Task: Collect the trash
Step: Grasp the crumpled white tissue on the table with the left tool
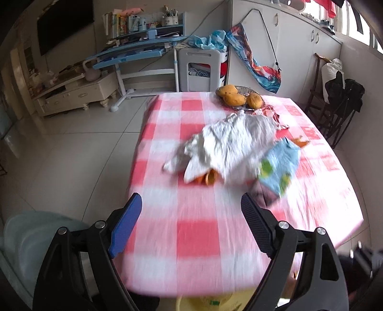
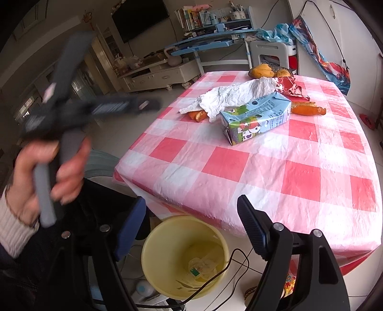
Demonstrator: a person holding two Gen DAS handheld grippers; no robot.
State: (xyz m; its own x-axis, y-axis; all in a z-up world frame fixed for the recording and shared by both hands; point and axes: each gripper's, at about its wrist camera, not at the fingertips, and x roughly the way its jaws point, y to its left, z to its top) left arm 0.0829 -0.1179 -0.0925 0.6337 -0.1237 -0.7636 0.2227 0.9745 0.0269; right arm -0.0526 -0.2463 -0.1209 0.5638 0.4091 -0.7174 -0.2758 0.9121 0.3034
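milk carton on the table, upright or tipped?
Tipped: the milk carton lies on its side on the checked tablecloth, gabled top toward the far end.

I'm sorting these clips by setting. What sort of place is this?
Most likely a home living room: a wall-mounted television above a low cream cabinet, a blue study desk with books, and a table under a pink checked tablecloth.

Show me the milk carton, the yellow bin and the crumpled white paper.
milk carton [image 2: 257, 117], right wrist view, printed side panel.
yellow bin [image 2: 153, 241], right wrist view, inner wall.
crumpled white paper [image 2: 235, 94], right wrist view, middle of the sheet.
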